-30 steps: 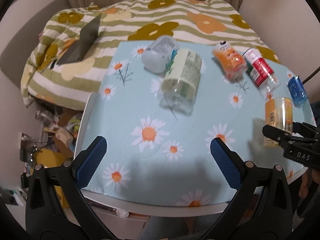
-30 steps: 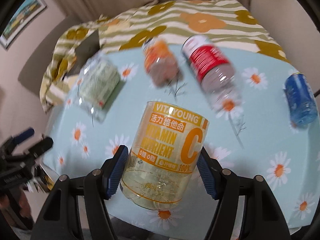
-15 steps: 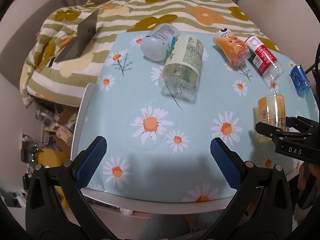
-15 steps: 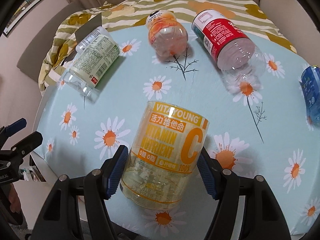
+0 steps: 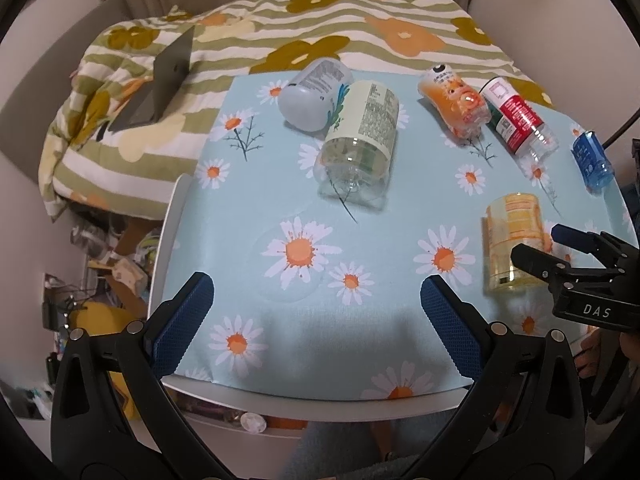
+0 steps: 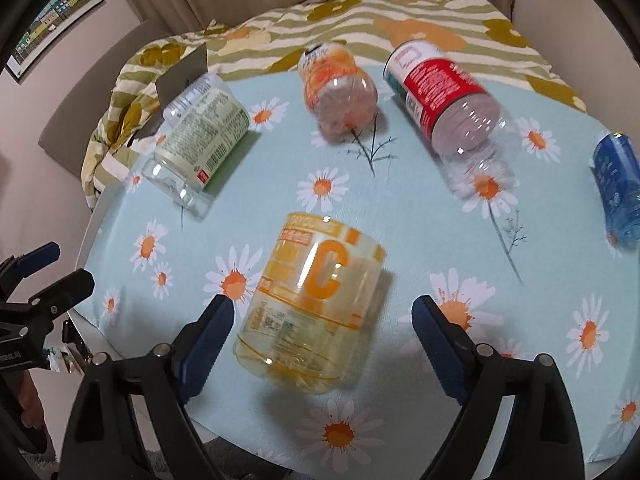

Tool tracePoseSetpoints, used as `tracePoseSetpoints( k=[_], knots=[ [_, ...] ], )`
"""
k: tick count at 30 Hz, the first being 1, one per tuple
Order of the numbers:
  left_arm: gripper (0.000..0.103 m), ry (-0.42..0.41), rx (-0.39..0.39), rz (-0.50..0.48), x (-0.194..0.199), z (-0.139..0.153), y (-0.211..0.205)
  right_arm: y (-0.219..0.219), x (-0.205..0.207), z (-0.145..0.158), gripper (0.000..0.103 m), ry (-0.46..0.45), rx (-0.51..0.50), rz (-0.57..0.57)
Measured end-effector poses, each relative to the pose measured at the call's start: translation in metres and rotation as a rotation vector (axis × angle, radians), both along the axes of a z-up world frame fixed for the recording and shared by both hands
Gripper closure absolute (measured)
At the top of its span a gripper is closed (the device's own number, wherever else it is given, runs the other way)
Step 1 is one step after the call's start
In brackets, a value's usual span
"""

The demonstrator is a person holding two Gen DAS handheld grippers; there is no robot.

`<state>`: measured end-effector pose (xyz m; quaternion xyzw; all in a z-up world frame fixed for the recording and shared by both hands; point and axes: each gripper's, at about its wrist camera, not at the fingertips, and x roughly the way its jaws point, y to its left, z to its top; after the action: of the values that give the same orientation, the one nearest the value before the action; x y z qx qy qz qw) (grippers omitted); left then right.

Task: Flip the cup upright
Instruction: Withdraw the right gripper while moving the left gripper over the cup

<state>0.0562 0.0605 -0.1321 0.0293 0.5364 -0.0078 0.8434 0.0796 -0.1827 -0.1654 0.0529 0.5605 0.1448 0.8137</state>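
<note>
A clear yellow cup with an orange "C" label (image 6: pixel 316 300) lies on its side on the daisy tablecloth (image 6: pixel 400 216), between the blue pads of my right gripper (image 6: pixel 322 340). The jaws stand wide and no pad touches the cup. It also shows in the left wrist view (image 5: pixel 514 240), with the right gripper's fingers (image 5: pixel 536 258) beside it. My left gripper (image 5: pixel 316 320) is open and empty over the table's front left part.
Other bottles lie on their sides farther back: a green-labelled one (image 6: pixel 196 140), a white one (image 5: pixel 314 94), an orange one (image 6: pixel 340 88), a red-labelled one (image 6: pixel 444 92) and a blue one (image 6: pixel 618 188). A flowered blanket (image 5: pixel 280 28) lies behind the table.
My right gripper has opened and let go of the yellow cup, which now lies free on the cloth between the pads. The left gripper has stayed open.
</note>
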Motion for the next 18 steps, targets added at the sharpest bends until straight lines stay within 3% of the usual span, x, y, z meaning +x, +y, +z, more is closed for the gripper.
tracePoseSetpoints(
  k=[8, 13, 16, 18],
  knots=[
    [0.000, -0.016, -0.037, -0.034, 0.000, 0.039, -0.005, -0.016, -0.021, 0.060, 0.014, -0.064, 0.015, -0.080],
    [0.000, -0.024, -0.045, -0.098, 0.009, 0.060, -0.030, -0.046, -0.035, 0.101, 0.014, -0.073, 0.038, -0.119],
    [0.000, -0.021, -0.048, -0.140, 0.015, 0.066, -0.057, -0.073, -0.043, 0.122, 0.014, -0.114, -0.011, -0.134],
    [0.000, -0.016, -0.008, -0.167, 0.021, 0.065, -0.083, -0.088, -0.046, 0.131, 0.014, -0.139, -0.067, -0.138]
  ],
)
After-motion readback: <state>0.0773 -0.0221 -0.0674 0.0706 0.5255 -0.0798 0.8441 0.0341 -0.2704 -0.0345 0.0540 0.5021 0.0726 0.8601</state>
